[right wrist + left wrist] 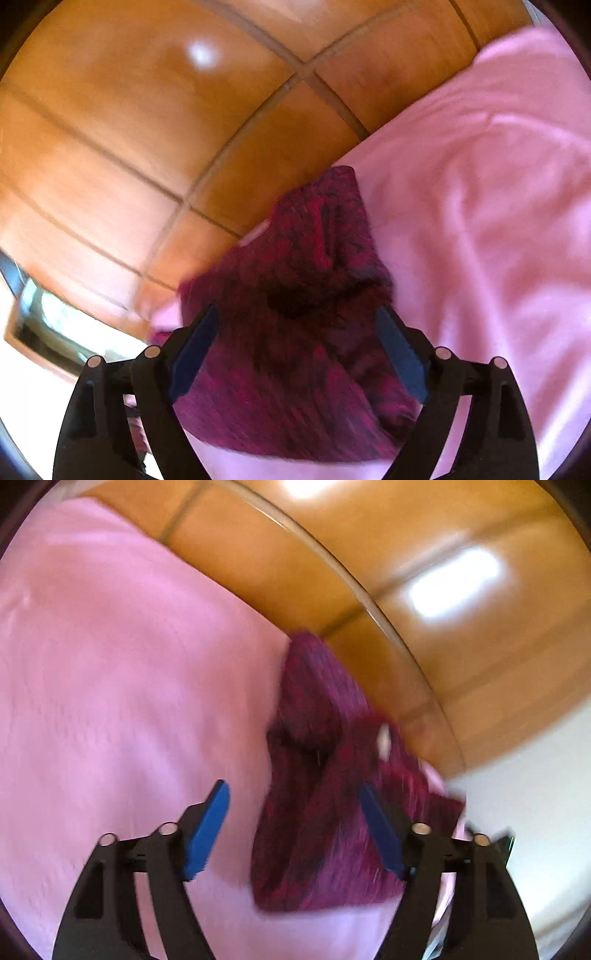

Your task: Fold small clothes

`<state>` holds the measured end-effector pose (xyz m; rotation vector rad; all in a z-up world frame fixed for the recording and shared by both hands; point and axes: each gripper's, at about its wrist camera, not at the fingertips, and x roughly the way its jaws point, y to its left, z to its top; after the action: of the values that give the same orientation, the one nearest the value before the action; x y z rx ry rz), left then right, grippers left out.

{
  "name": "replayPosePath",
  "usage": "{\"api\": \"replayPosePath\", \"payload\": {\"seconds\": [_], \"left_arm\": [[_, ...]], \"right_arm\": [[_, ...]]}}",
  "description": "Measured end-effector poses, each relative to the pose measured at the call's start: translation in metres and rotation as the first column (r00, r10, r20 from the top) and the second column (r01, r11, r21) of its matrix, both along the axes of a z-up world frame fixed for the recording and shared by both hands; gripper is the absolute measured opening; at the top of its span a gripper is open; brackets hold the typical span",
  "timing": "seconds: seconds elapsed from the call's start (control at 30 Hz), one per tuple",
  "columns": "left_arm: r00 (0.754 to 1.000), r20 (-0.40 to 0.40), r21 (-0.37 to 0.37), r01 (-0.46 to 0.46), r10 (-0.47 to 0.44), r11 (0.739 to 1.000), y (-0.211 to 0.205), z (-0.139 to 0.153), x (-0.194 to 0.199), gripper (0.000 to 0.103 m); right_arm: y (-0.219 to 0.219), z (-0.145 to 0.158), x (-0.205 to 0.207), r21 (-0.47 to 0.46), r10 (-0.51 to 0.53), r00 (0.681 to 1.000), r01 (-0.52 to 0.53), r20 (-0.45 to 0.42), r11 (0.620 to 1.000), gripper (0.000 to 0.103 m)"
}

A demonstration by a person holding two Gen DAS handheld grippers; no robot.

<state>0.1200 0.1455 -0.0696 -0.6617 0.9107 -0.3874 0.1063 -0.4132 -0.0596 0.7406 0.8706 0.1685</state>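
Both wrist views, blurred by motion. A small maroon knitted garment (325, 812) lies bunched on a pink cloth (110, 683) that covers a work surface, close to the cloth's edge; beyond that edge is an orange tiled floor (443, 590). The left gripper (295, 827) has its blue-padded fingers (207, 830) spread wide, one over bare pink cloth and the other over the garment, with nothing clamped between them. The right gripper (299, 354) is likewise spread apart, both pads above the garment (295, 314), which fills the gap between them; whether either pad touches the knit cannot be told. The garment shows overlapping layers and a dark hollow, so it appears partly gathered rather than neatly folded. Judged step: positioning for a grasp. The next move probably calls for each gripper to close on a distinct edge, so the fabric can be lifted and laid flat.
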Motion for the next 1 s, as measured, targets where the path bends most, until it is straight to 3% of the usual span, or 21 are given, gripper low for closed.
{"api": "replayPosePath", "payload": {"seconds": [0.07,0.17,0.2,0.27,0.33,0.37,0.4,0.57,0.7,0.9,1.0], "left_arm": [[0.999,-0.01,0.064,0.051,-0.051,0.997,-0.008,-0.016,-0.017,0.077],[0.993,-0.056,0.06,0.105,-0.102,0.993,-0.021,-0.034,-0.029,0.076],[0.99,-0.058,0.059,0.13,-0.126,0.99,-0.028,-0.038,-0.032,0.071],[0.986,-0.049,0.091,0.164,-0.16,0.982,-0.039,-0.037,-0.036,0.042],[0.987,-0.057,0.124,0.156,-0.15,0.98,-0.041,-0.035,-0.037,0.029],[0.987,-0.054,0.126,0.154,-0.148,0.98,-0.039,-0.032,-0.039,0.025],[0.988,-0.048,0.127,0.155,-0.15,0.98,-0.037,-0.031,-0.042,0.024],[0.985,-0.029,0.132,0.174,-0.172,0.976,-0.035,-0.022,-0.062,0.019],[0.986,-0.038,0.091,0.168,-0.165,0.982,-0.033,-0.02,-0.075,0.019],[0.98,-0.088,0.063,0.182,-0.176,0.981,-0.022,-0.019,-0.13,0.019],[0.978,-0.112,0.102,0.188,-0.177,0.977,-0.026,-0.023,-0.147,0.02]], "right_arm": [[0.014,-0.003,-0.012,-0.117,0.071,0.997,-0.074,-0.032,0.99,0.083],[0.042,-0.026,-0.016,-0.253,0.152,0.98,-0.181,-0.13,0.95,0.066],[0.052,-0.034,-0.015,-0.329,0.155,0.976,-0.2,-0.156,0.923,0.061],[0.058,-0.036,-0.018,-0.377,0.157,0.976,-0.202,-0.149,0.904,0.055],[0.056,-0.032,-0.019,-0.367,0.132,0.98,-0.18,-0.152,0.913,0.039],[0.053,-0.027,-0.021,-0.351,0.125,0.981,-0.171,-0.148,0.921,0.022],[0.051,-0.022,-0.024,-0.332,0.127,0.981,-0.17,-0.145,0.928,0.015],[0.047,0.002,-0.053,-0.255,0.142,0.984,-0.164,-0.103,0.953,0.013],[0.044,0.014,-0.078,-0.175,0.143,0.985,-0.158,-0.094,0.972,0.013],[0.051,0.013,-0.118,-0.164,0.199,0.966,-0.226,-0.165,0.96,0.013],[0.056,0.0,-0.13,-0.185,0.2,0.954,-0.243,-0.225,0.952,0.013]]}}
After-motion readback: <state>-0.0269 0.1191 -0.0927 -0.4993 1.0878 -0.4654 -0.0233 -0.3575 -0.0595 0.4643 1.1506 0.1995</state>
